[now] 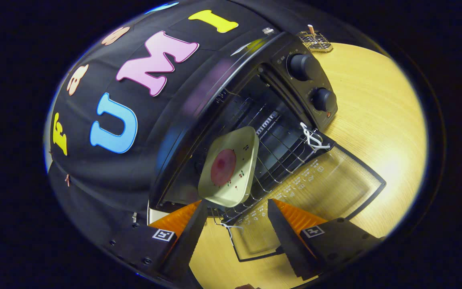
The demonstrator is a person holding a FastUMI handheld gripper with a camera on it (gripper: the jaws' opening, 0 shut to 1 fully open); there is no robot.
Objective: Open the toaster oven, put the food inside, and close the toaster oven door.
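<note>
Just ahead of the spread, empty gripper (237, 214), the plate (229, 166) lies lengthwise into the toaster oven (255, 100).

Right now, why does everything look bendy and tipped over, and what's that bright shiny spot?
In the gripper view the fisheye lens curves the toaster oven and tilts it; lamp glare brightens the wooden table; the glass door looks see-through; the plate is sharp, just ahead of the open gripper.

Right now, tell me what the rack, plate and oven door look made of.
Rack: thin bare metal wire, shiny. Plate: smooth, pale, matte; ceramic or plastic, can't tell which. Oven door: clear glass, table grain showing through, dark frame. The gripper jaws stand open.
</note>
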